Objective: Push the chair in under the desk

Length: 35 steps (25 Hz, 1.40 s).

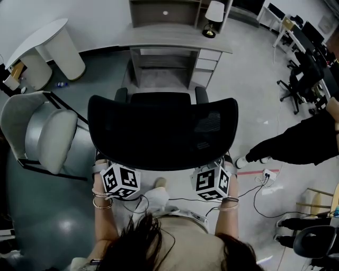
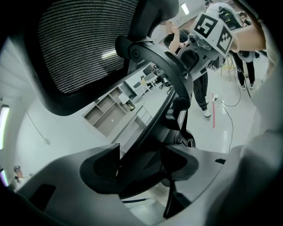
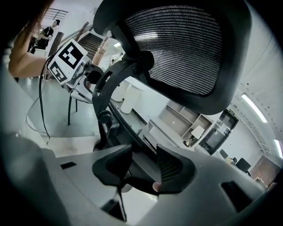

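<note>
floor [image 1: 249, 106]: pale grey, runs out ahead of both jaws and to either side.

desk [image 1: 175, 38]: grey, straight ahead of the jaws, beyond the chair. open kneehole in the middle, drawers to the right of it, shelving above.

chair [image 1: 161, 132]: black mesh office chair, its back towards the person, facing the desk. the backrest fills the space just ahead of both jaws. its two armrests reach near the desk's front edge. the seat is hidden under the backrest, so cannot tell whether any of it sits under the desk top.

armchair [image 1: 39, 132]: grey, padded, black frame. out to the left of the left jaws, just beside the chair; cannot tell if they touch.

round table [image 1: 47, 50]: white, further ahead and left of the left jaws.

person [image 1: 296, 143]: dark clothing, white shoe, off to the right of the right jaws, apart from the chair.

left gripper [image 2: 141, 162]: jaws closed round the dark frame bar at the chair's rear, the bar filling the gap between them. mesh sits above the jaws.

right gripper [image 3: 140, 170]: same hold, jaws clamped on the chair's rear frame.

marker cubes [image 1: 120, 181]: one on each gripper, just behind the backrest's lower edge.

lamp [image 1: 213, 16]: white shade, on the desk, far ahead and a little right of the right jaws.

plug block [image 1: 268, 175]: white, with a thin black cable, on the floor right of the right jaws.
</note>
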Motion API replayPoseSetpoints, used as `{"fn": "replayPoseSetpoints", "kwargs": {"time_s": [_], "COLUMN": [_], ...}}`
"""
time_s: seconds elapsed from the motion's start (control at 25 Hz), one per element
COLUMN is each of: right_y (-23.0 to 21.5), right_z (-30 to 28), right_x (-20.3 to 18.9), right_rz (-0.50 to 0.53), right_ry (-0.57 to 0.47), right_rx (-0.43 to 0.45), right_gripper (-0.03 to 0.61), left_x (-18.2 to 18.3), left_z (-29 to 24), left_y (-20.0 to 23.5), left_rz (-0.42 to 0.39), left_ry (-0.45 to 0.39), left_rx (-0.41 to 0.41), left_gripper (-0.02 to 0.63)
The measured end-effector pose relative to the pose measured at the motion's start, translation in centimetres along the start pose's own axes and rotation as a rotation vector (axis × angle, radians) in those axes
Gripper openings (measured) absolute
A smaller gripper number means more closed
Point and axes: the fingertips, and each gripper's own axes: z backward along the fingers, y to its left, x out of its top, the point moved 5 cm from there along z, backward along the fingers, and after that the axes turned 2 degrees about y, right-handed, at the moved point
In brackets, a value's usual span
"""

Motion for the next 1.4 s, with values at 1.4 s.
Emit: {"fn": "replayPoseSetpoints", "kwargs": {"time_s": [1.4], "right_y": [-3.4], "right_z": [-6.1], "right_x": [2.2], "right_rz": [-0.064], "right_ry": [0.037], "right_rx": [-0.005], "right_gripper": [0.170], "left_x": [0.6], "left_z": [-5.8], "left_y": [4.8], "left_rz": [-0.057], "left_ry": [-0.046], "left_rx": [-0.014], "left_gripper": [0.281]}}
